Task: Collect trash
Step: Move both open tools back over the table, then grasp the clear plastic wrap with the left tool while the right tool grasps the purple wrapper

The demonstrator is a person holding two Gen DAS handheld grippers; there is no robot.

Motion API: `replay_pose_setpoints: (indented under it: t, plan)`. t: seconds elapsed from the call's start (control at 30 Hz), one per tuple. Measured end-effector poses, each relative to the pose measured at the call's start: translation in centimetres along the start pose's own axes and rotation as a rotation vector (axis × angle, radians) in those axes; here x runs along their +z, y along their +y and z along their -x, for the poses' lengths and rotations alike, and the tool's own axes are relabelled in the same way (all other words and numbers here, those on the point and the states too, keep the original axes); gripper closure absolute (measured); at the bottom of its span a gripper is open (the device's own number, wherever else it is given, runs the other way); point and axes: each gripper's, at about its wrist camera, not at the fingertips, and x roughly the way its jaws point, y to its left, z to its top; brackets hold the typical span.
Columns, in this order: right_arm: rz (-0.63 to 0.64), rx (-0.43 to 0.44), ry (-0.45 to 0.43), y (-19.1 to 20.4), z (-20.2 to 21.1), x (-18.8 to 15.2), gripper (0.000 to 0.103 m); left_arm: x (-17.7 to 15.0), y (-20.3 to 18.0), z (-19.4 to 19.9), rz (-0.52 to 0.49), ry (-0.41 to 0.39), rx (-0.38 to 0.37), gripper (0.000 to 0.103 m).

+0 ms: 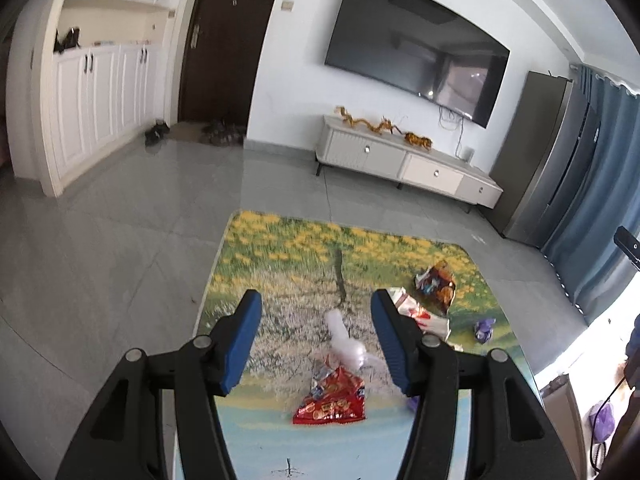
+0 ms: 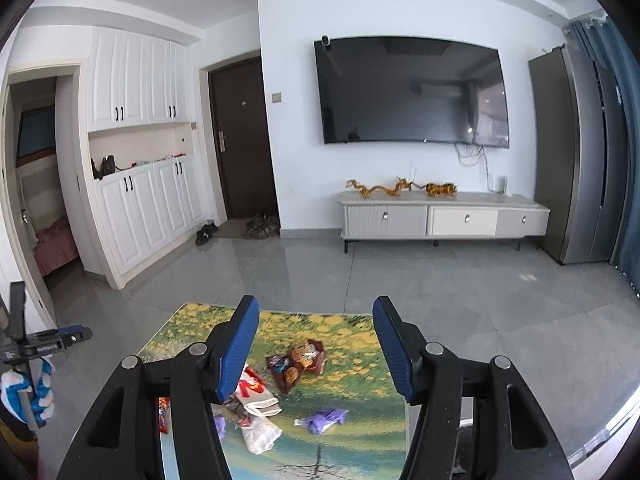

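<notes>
Left wrist view, left gripper [image 1: 316,332]: we see our blue-padded jaws standing apart with nothing between the pads, held above the table [image 1: 256,264]
Left wrist view, table: its top bears a yellow-flower print, and we look down on it from the near edge
Left wrist view, red wrapper [image 1: 330,398]: lies flat at 6 o'clock of the gap between our jaws
Left wrist view, clear plastic [image 1: 346,342]: crumpled, touching the red wrapper's upper edge at 12 o'clock of it
Left wrist view, orange snack bag [image 1: 436,284]: at 2 o'clock of the gripper, well apart from the red wrapper
Left wrist view, red-and-white packet [image 1: 424,314]: just beside the right jaw, partly hidden by it
Left wrist view, purple wrapper [image 1: 484,328]: at 3 o'clock, near the table's right edge
Right wrist view, right gripper [image 2: 316,340]: we hold the jaws parted and empty, above the table's middle
Right wrist view, trash: the orange snack bag [image 2: 298,364] lies at 6 o'clock of the gap, the red-and-white packet [image 2: 256,394] at 7 o'clock, the purple wrapper [image 2: 324,420] at 6 o'clock nearer us
Right wrist view, left hand [image 2: 28,390]: at 9 o'clock, in a blue-and-white glove
</notes>
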Motion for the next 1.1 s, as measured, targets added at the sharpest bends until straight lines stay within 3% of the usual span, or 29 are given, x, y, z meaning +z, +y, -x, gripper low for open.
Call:
replay_pose_setpoints:
  t: [0.33,0.57,0.87,1.1]
  plan:
    - [-0.027,0.047,0.138,2.1,-5.8,-2.9,0.046,-2.1,-0.7,-6.8,-0.028,0.194,-0.072,0.048]
    - [-0.104,0.034,0.3,0.6,-11.6,-7.6,0.046,-3.5,-1.1,-11.8,-0.034,0.31,-0.081,0.048]
    - [-0.217,0.014,0.5,-2.0,-17.6,-13.9,0.046,-3.7,-1.8,-17.1,-0.075,0.432,-0.075,0.048]
    - [-0.241,0.022,0.57,-2.9,-20.0,-16.1,0.046,-3.8,-2.4,-18.8,-0.077,0.478,-0.086,0.048]
